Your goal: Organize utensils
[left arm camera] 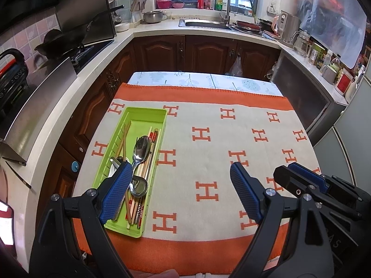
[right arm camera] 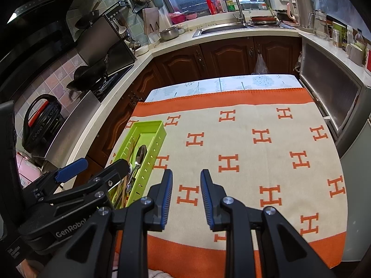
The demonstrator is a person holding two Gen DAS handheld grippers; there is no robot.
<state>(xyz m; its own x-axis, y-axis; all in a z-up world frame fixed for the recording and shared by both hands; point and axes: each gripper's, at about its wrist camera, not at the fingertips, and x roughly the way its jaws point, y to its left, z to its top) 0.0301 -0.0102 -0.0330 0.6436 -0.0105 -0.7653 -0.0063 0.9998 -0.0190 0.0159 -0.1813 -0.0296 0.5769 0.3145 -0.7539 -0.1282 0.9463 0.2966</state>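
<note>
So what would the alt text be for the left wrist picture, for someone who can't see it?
A green tray holding spoons and chopsticks sits at the left of a table covered by an orange and cream cloth. The open left gripper hangs over the near end, and the right gripper pokes in from the right; kitchen counters lie behind.

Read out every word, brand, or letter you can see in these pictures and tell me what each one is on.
"GenRobot", cut off after that: on the left gripper body, right wrist view.
"H", repeated in orange: across the blanket on the table.
Bottle labels by the window, small print low on the left gripper body, and jars on the right counter: too small or blurred.
</note>
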